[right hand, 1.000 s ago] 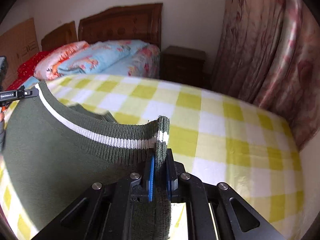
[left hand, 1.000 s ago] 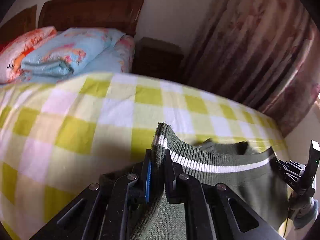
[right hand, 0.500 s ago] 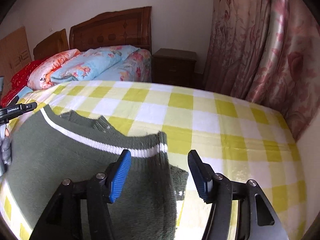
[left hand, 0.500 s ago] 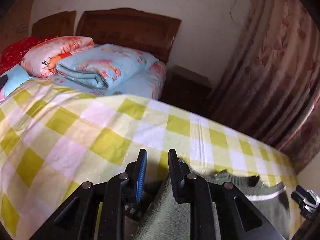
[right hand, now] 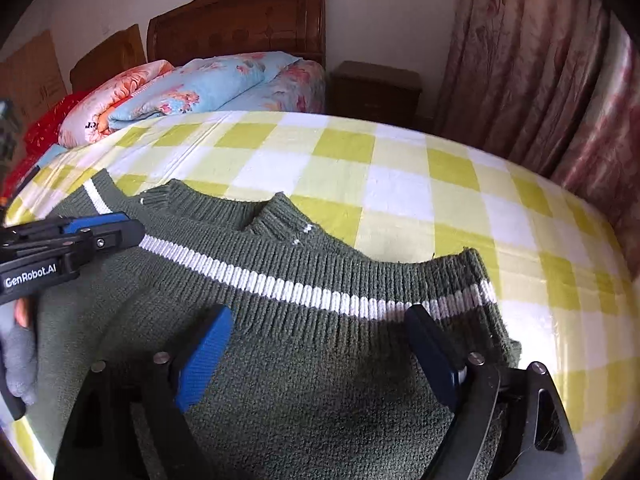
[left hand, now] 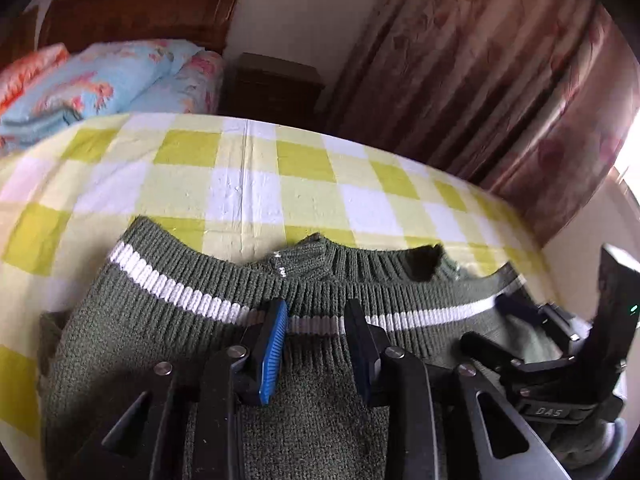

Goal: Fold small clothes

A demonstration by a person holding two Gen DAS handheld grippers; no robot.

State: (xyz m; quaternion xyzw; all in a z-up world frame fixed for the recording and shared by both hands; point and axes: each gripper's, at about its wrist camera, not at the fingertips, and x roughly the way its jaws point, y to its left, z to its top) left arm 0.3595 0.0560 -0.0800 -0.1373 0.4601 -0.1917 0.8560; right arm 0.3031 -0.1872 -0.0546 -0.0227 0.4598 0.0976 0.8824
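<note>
A small dark green knit sweater (right hand: 304, 360) with a white stripe across its ribbed hem lies folded on the yellow-and-white checked cloth (right hand: 392, 184). It also shows in the left wrist view (left hand: 320, 412). My left gripper (left hand: 316, 312) is open over the striped hem, holding nothing. It also shows in the right wrist view (right hand: 100, 232) at the sweater's left side. My right gripper (right hand: 320, 320) is wide open above the sweater near its right end, holding nothing. It also shows in the left wrist view (left hand: 516, 308) at the right.
The checked cloth (left hand: 280, 184) covers a raised surface whose far edge curves away. Behind it stands a bed with folded floral quilts (right hand: 200, 88), a wooden headboard (right hand: 240, 20), a dark nightstand (right hand: 376, 88) and pink floral curtains (right hand: 540, 60) at the right.
Both grippers were shut on the sweater's striped hem and holding it up. They have opened and let go, and the hem now lies flat on the sweater. Both grippers hover over it.
</note>
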